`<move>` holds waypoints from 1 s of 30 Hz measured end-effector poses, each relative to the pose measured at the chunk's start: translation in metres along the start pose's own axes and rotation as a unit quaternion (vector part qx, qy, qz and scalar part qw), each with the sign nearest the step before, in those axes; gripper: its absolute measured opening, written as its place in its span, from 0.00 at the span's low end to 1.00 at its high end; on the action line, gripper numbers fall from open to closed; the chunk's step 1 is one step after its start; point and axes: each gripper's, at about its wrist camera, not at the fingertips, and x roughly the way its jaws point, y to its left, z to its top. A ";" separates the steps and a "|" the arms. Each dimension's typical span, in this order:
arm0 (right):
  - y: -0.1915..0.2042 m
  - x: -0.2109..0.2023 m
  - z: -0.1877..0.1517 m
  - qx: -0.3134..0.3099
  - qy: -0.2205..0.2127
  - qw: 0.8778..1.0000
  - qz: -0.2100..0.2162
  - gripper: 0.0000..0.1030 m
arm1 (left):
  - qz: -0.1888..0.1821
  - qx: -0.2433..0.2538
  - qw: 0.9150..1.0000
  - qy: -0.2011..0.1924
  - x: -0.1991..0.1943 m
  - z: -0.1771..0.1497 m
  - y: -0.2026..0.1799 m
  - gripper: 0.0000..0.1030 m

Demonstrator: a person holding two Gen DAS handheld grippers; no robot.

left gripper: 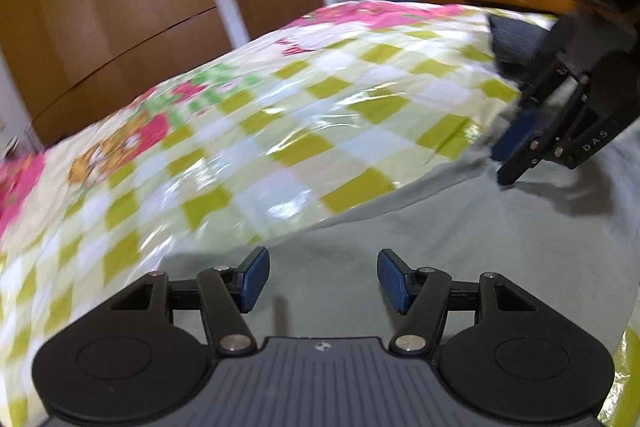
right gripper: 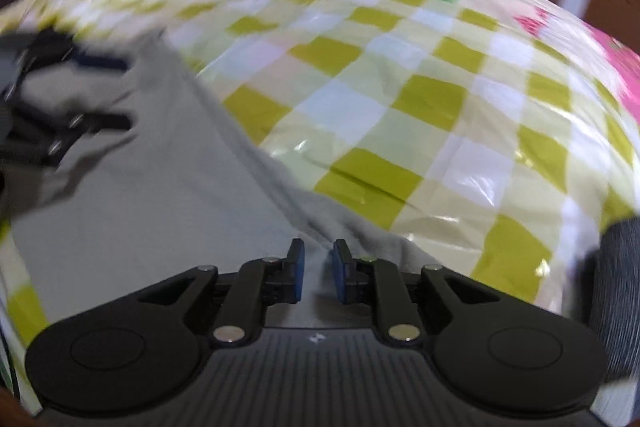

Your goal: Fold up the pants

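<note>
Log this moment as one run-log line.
task: fold pants | left gripper: open, over grey pants | right gripper: jaws narrow, grip unclear | surface: checkered cover | fold: not visible

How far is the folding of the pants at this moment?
Early stage, it seems. Done: the grey pants lie spread on the checkered cover; no finished fold shows. In hand: the right gripper has its jaws nearly closed around a raised ridge of fabric; whether it grips is unclear. The left gripper hovers open above the cloth. Left: the folds themselves.
</note>
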 end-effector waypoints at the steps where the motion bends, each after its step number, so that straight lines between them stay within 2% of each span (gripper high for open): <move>1: 0.002 0.001 0.000 -0.019 0.002 1.000 0.003 0.22 | -0.003 0.010 1.000 0.002 0.000 0.001 -0.003 0.70; 3: 0.007 0.002 0.001 -0.057 0.009 0.998 0.007 0.26 | -0.010 0.027 1.000 0.007 0.002 0.000 -0.008 0.70; 6: 0.007 0.010 0.002 -0.107 0.030 0.994 0.002 0.26 | -0.025 0.046 0.999 0.013 0.002 -0.002 -0.012 0.70; 8: 0.004 0.012 0.004 -0.113 0.040 0.993 0.009 0.25 | -0.025 0.061 0.998 0.016 0.004 -0.003 -0.016 0.70; 9: 0.002 0.014 0.006 -0.107 0.046 0.993 0.011 0.21 | -0.026 0.066 0.997 0.016 0.004 -0.003 -0.016 0.70; 10: 0.003 0.013 0.008 -0.108 0.050 0.993 0.010 0.02 | -0.026 0.069 0.997 0.014 0.005 -0.003 -0.016 0.70; 13: 0.010 0.010 0.008 -0.117 0.057 0.991 0.009 0.01 | -0.021 0.071 0.997 0.008 0.003 -0.002 -0.013 0.70; 18: 0.005 -0.009 0.011 -0.082 0.029 0.996 0.002 0.01 | -0.018 0.065 0.998 0.001 0.002 -0.001 -0.011 0.71; 23: 0.006 -0.010 0.017 -0.087 0.021 0.996 -0.017 0.00 | -0.018 0.077 0.997 -0.007 0.000 0.000 -0.013 0.71; 27: -0.003 -0.028 0.023 -0.044 -0.018 0.998 -0.030 0.00 | -0.011 0.064 0.998 -0.011 0.004 0.000 -0.012 0.72; 30: -0.007 -0.026 0.021 -0.023 -0.036 0.998 -0.039 0.01 | 0.000 0.080 0.997 0.002 0.015 -0.009 -0.019 0.73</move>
